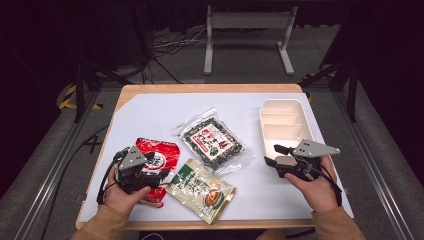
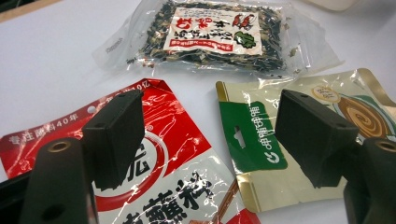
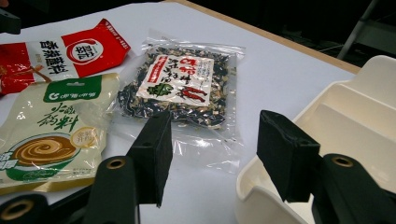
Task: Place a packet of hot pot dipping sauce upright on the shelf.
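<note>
High view: left tongs (image 1: 159, 176) hover with jaws apart and empty above the red packet (image 1: 159, 155) at the table's (image 1: 150, 112) near left; right tongs (image 1: 274, 155) gape empty beside the cream tray (image 1: 306, 125).

Red-white packet (image 2: 154, 154) under left jaws; cream-green packet (image 2: 289, 154) beside; clear packet (image 3: 180, 91), dark flakes, ahead of right jaws; cream tray (image 3: 355, 126)
</note>
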The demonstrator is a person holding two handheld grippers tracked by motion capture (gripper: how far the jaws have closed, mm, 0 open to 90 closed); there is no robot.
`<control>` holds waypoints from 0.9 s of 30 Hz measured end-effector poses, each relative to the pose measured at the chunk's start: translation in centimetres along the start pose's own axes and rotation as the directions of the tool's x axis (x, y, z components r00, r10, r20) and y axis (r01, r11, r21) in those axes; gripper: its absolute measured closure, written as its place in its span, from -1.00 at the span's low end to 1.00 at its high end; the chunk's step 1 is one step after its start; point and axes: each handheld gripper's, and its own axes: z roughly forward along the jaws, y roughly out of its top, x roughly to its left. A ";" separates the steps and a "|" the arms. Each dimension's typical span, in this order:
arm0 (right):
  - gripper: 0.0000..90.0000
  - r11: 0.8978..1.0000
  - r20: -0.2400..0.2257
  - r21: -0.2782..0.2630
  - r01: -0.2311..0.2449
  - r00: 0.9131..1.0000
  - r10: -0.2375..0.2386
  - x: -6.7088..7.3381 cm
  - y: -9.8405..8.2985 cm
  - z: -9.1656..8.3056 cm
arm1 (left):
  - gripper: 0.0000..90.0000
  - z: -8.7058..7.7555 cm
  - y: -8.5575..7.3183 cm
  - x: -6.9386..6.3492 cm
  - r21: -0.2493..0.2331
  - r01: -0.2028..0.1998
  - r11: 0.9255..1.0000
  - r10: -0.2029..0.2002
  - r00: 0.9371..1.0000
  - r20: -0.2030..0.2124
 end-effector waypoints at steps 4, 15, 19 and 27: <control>0.01 1.000 0.001 -0.007 0.007 1.000 -0.007 0.2 0.1 0.0 | -0.41 0.2 -0.1 0.1 0.002 0.002 1.000 -0.002 1.000 -0.018; 0.00 1.000 -0.010 -0.009 0.021 1.000 -0.021 0.9 0.4 0.1 | -0.14 1.7 0.2 -0.6 0.066 0.017 0.998 -0.023 0.997 0.080; 0.00 0.999 -0.024 -0.006 0.033 0.999 -0.033 1.2 0.5 0.2 | -0.12 2.5 0.3 -0.8 0.099 0.022 0.995 -0.032 0.995 0.094; 0.00 0.999 -0.047 0.013 0.050 0.998 -0.050 1.9 0.6 0.7 | -0.20 4.7 -0.1 -0.6 0.217 0.051 0.975 -0.073 0.993 0.097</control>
